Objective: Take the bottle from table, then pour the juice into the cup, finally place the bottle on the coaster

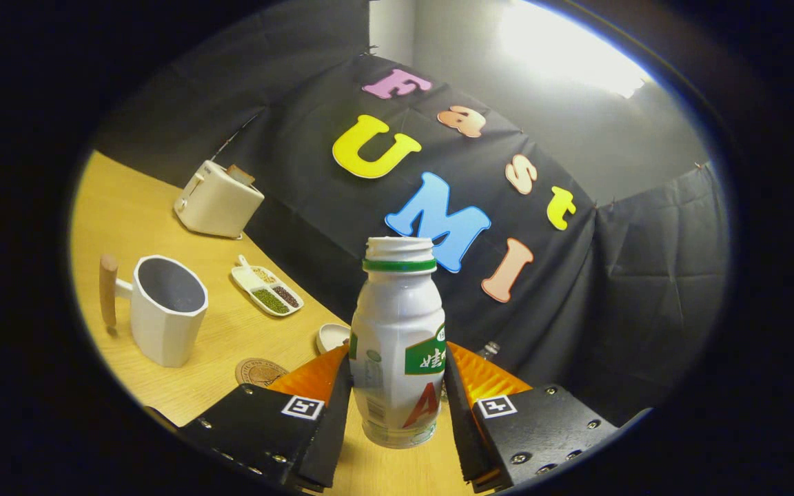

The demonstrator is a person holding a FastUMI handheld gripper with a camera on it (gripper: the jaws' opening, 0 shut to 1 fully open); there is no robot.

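Observation:
A white plastic bottle (397, 344) with a green neck ring and an uncapped mouth stands between my fingers, lifted off the wooden table (128, 213) and tilted a little with the whole view. My gripper (397, 406) is shut on the bottle, both black fingers (333, 413) pressing its lower sides. To the left, beyond the fingers, stands the white cup (166, 310) with a wooden handle, its dark inside facing me. A round brown coaster (260, 372) lies on the table between the cup and my left finger.
A white toaster (218, 200) holding a slice stands at the table's far end by the black cloth wall. A white divided dish (267, 291) with grains lies behind the cup. A small white bowl (333, 337) sits just left of the bottle.

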